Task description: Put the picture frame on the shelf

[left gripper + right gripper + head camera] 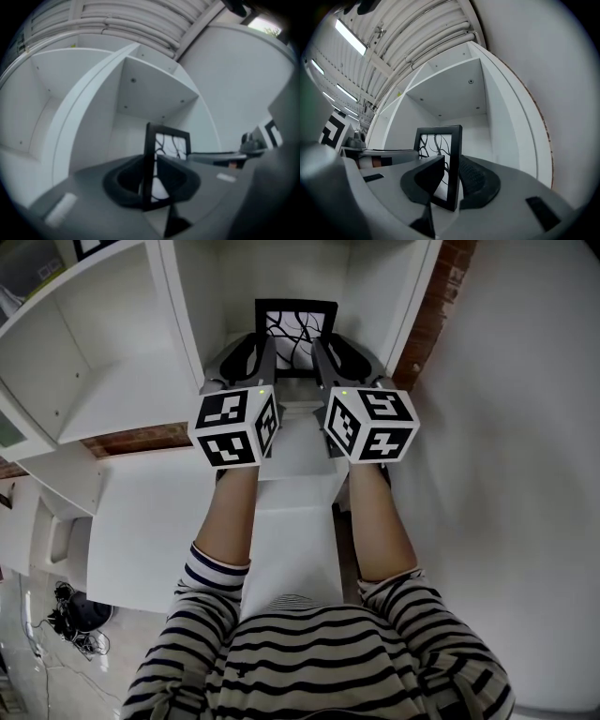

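Observation:
A black picture frame [295,332] with a black-line drawing on white stands upright in the middle compartment of the white shelf unit [192,306]. My left gripper [255,351] is shut on the frame's left edge, and my right gripper [330,351] is shut on its right edge. The left gripper view has the frame [169,144] edge-on, pinched between the left gripper's [151,180] dark pads. From the right gripper, the frame [439,145] shows its side bar clamped in the right gripper [451,176]. Whether its bottom rests on the shelf board is hidden.
A wider shelf compartment [122,352] opens to the left. A brick strip [433,315] and a plain white wall [516,474] lie to the right. White boards [291,540] extend below my arms. Tangled cables [73,617] lie on the floor at lower left.

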A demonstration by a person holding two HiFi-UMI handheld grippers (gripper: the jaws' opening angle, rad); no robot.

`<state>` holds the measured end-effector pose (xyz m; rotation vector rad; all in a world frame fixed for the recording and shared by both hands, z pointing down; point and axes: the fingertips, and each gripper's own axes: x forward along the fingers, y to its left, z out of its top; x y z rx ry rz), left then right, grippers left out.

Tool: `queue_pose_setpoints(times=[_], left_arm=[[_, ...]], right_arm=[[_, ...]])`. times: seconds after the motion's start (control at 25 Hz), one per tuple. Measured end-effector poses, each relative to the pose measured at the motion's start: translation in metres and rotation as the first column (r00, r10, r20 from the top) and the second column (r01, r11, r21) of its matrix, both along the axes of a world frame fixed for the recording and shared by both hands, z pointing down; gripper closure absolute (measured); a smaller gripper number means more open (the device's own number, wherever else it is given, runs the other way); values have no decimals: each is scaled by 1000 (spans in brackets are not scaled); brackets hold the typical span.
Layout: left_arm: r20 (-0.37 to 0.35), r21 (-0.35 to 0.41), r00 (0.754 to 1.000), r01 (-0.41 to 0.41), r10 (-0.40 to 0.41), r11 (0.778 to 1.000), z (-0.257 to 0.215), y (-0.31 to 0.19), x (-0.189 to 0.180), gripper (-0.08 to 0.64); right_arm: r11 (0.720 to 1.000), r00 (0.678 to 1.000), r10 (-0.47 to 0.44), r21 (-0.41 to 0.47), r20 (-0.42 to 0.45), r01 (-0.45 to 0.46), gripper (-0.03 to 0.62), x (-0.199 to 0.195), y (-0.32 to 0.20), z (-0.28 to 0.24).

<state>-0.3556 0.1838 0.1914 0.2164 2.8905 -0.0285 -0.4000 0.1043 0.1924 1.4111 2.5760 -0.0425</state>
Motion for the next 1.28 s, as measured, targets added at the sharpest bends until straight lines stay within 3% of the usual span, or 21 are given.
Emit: queue_pose_setpoints(times=[0.6, 1.28], left_arm=[[-65, -97, 994, 86, -93, 992, 9, 3, -7, 453], [-27, -117, 993, 107, -111, 987, 8, 0, -1, 453]], right_arm=[[999, 1000, 8, 34, -9, -7, 527, -4, 12, 7], [999, 1000, 3, 39, 19, -3, 528, 0, 10, 9]])
